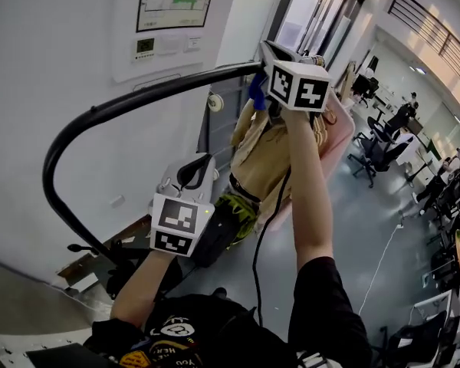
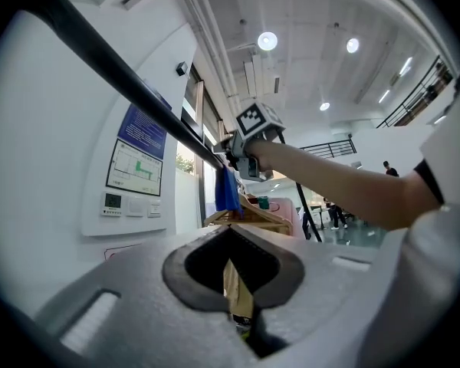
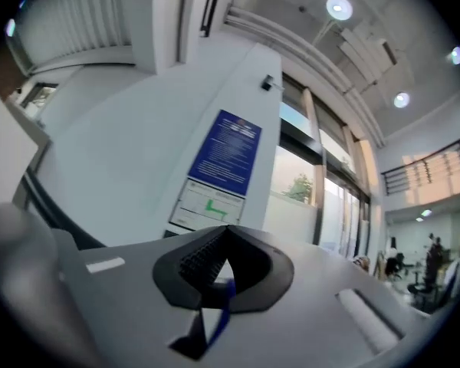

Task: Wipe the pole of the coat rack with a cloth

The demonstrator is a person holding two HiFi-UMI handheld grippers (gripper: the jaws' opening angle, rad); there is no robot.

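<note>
The left claw [image 1: 202, 162] hangs low and free, its jaws drawn together on nothing; in its own view only a strip of tan garment shows through the gap behind the tips. Above it and off to its right runs the pole [image 1: 138, 98], a black tube that rises from below in a tight bend and then crosses nearly level towards the other claw. The right claw [image 1: 267, 50] is raised against that level stretch and is clamped on the cloth [image 1: 257, 92], a small blue piece that hangs beneath its jaws – the right gripper view shows a blue fold [image 3: 222, 313] pinched between the pads, and the left gripper view shows the rest [image 2: 227, 190] draping down right beside the pole. Below the right claw hang a tan garment [image 1: 257, 156] and something pink, on wooden hangers [image 2: 249, 209]. The cloth looks soft, light and limp, so it should wrap part of the tube if pressed on, but it could slip from a shallow pinch; a deep hold in the middle of a fold seems safest. The pole looks stiff, smooth and probably slippery, and the rack may sway under a push – the idle left claw could steady it by the bend, clear of the hangers.
</note>
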